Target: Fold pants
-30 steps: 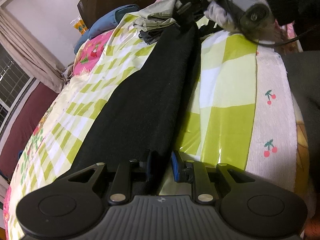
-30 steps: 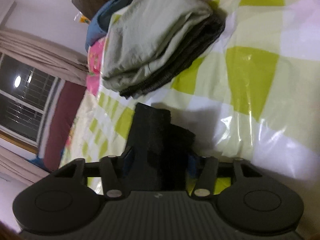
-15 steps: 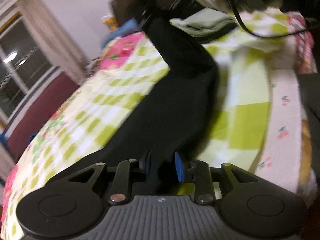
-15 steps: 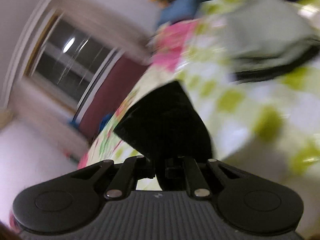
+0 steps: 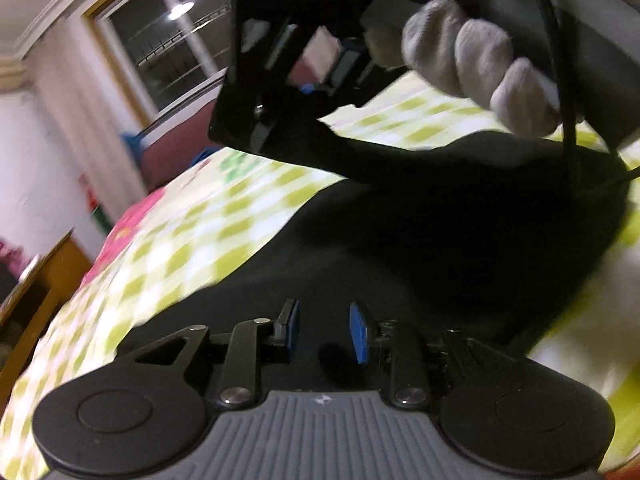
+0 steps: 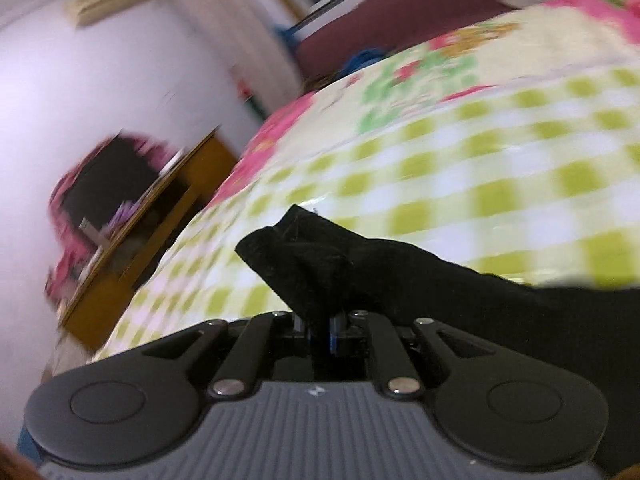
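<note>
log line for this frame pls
stage: folding black pants on checked bedspread | right hand-held gripper: shut on pants end | left hand-held gripper: open over pants

Home bedroom, bed with green-checked floral quilt (image 6: 460,152), curtained window (image 5: 176,52), wooden side cabinet (image 6: 152,232)

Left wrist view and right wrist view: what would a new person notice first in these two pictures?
First, the black pants, spread wide across the green-checked bedspread and filling the middle of the left wrist view. Next, a gloved hand at top right there, holding the right tool above the bed. In the right wrist view, the right tool is shut on a bunched end of the pants, while the blue pads of the left tool stand apart over the cloth.
</note>
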Demonstrator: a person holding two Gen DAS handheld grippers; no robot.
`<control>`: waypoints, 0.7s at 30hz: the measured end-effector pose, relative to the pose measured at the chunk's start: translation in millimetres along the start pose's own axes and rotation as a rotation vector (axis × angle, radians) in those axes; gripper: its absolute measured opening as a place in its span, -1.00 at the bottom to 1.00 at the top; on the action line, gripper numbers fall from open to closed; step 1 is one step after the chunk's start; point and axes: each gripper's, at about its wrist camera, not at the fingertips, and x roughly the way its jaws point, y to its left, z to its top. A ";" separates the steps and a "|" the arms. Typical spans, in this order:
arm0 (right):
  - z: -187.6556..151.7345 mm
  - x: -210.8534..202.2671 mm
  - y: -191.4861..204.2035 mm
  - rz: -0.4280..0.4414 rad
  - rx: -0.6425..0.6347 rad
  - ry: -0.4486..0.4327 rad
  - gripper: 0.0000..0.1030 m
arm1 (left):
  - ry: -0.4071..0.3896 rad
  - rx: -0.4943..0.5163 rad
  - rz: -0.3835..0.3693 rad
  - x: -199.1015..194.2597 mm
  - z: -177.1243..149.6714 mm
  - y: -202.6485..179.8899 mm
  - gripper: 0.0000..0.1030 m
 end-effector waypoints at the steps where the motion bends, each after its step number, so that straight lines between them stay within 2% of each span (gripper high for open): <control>1: -3.5 13.2 16.3 0.001 -0.051 0.015 -0.83 | 0.012 -0.014 0.013 1.8 -5.7 8.1 -0.15; 4: -20.0 43.8 53.1 0.048 -0.144 0.084 -0.83 | 0.048 -0.047 0.061 6.4 -24.5 28.1 -0.15; 7: -31.4 62.8 89.7 0.049 -0.253 0.093 -0.83 | 0.071 -0.074 0.078 6.4 -39.8 41.3 -0.14; 12: -36.1 90.9 114.3 0.037 -0.309 0.121 -0.83 | 0.087 -0.100 0.085 10.5 -53.1 49.3 -0.13; 18: -45.1 101.8 145.6 0.049 -0.419 0.095 -0.83 | 0.080 -0.131 0.067 16.3 -57.9 51.8 -0.20; 21: -58.4 118.0 156.6 0.049 -0.475 0.153 -0.82 | 0.074 -0.139 0.064 16.2 -57.9 61.7 -0.20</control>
